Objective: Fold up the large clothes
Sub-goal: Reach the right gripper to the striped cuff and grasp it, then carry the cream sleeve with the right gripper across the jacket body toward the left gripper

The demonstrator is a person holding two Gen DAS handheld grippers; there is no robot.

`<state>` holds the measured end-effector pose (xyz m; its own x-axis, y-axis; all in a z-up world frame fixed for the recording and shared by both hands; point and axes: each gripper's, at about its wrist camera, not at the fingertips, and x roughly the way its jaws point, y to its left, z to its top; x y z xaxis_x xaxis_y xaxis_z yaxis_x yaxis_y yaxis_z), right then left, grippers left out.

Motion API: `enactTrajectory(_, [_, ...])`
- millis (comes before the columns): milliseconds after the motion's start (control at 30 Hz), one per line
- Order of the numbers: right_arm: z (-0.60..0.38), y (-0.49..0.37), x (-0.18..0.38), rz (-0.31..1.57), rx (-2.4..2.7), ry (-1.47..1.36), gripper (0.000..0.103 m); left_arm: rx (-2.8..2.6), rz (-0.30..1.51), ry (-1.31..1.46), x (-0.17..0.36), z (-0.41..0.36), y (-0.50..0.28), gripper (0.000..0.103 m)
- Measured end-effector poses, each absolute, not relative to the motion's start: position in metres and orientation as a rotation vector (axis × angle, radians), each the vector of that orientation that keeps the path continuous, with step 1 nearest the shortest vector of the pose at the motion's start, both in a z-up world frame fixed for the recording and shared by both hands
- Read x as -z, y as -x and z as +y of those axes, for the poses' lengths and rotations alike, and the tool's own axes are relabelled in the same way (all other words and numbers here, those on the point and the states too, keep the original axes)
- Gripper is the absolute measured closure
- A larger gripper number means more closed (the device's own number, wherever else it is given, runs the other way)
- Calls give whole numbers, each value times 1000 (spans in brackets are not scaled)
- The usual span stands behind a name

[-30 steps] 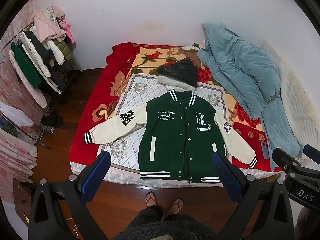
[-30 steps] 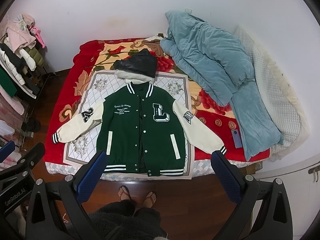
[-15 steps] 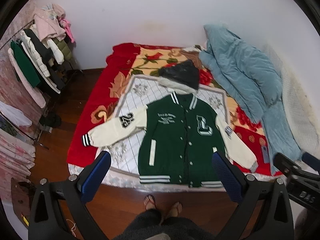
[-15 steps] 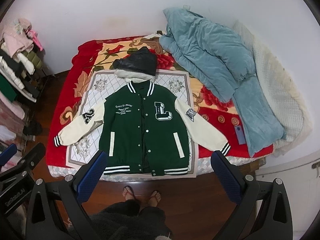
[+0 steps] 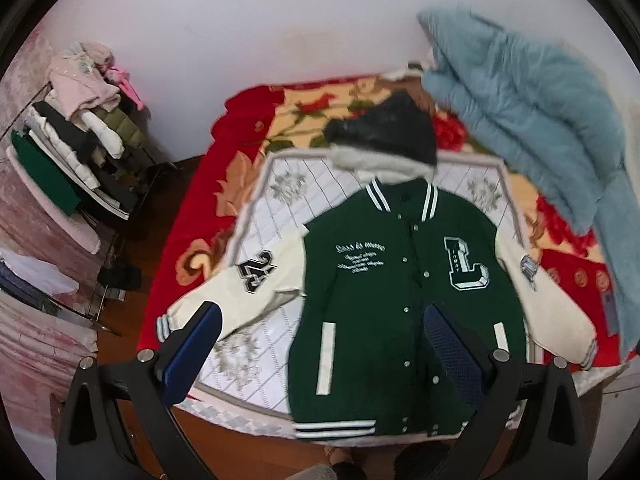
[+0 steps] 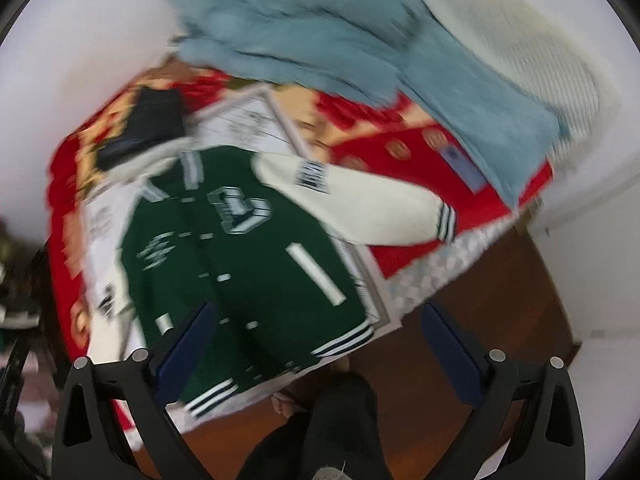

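- On the bed [image 5: 180,264], a green varsity jacket [image 5: 384,304] lies flat and face up, cream sleeves spread to either side, hem toward the foot edge.
- Right wrist view is smeared and tilted; the jacket's lettering is unreadable there, and its far sleeve is mostly hidden behind the body.
- Left gripper [image 5: 320,344] hangs above the jacket with jaws spread wide and nothing between them.
- Right gripper [image 6: 316,344] is likewise spread and empty, over the hem corner.
- Just beyond the collar lies a dark hooded garment [image 5: 388,136]; a blue quilt [image 5: 532,120] is heaped along the bed's right side.
- Off to the left stands a clothes rack [image 5: 76,152], partly cut off by the lens edge.
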<state>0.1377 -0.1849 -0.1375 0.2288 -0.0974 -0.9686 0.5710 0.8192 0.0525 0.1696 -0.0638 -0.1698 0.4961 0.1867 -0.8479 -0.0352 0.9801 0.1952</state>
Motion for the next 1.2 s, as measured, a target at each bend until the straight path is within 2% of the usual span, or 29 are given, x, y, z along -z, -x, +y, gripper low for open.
enactTrajectory(33, [-203, -144, 158, 1282, 501, -468, 7, -156, 1061, -172, 189, -76, -181, 0])
enactTrajectory(100, [-250, -156, 216, 1333, 533, -565, 25, -186, 1094, -180, 223, -100, -200, 0])
enactTrajectory(233, [-331, -169, 320, 1378, 578, -779, 26, -229, 1174, -193, 285, -137, -230, 0])
enactTrajectory(433, [-431, -157, 478, 1319, 669, -1094, 26, -239, 1299, -239, 390, -189, -256, 0])
enactTrajectory(567, [-471, -130, 545, 1287, 827, -1215, 26, -208, 1362, -303, 450, -220, -267, 0])
enactTrajectory(733, [-502, -114, 573, 1213, 947, -1186, 25, -130, 1351, -349, 487, -260, -279, 0])
enactTrajectory(800, [-504, -126, 590, 1259, 890, -1190, 26, -112, 1360, -349, 494, -275, -283, 0])
enactTrajectory(833, [-503, -132, 595, 1271, 868, -1185, 30, -100, 1361, -348, 496, -284, -285, 0])
enactTrajectory(900, [-496, -149, 591, 1261, 859, -1089, 70, -83, 1352, -353, 495, -297, -286, 0])
enactTrajectory(967, [-489, -163, 574, 1239, 904, -969, 81, -60, 1339, -360, 490, -313, -288, 0])
enactTrajectory(1067, [-481, -176, 543, 1163, 925, -892, 85, -30, 1324, -363, 478, -332, -290, 0])
enactTrajectory(1200, [-484, -194, 489, 1005, 921, -797, 85, 3, 1311, -360, 467, -351, -296, 0])
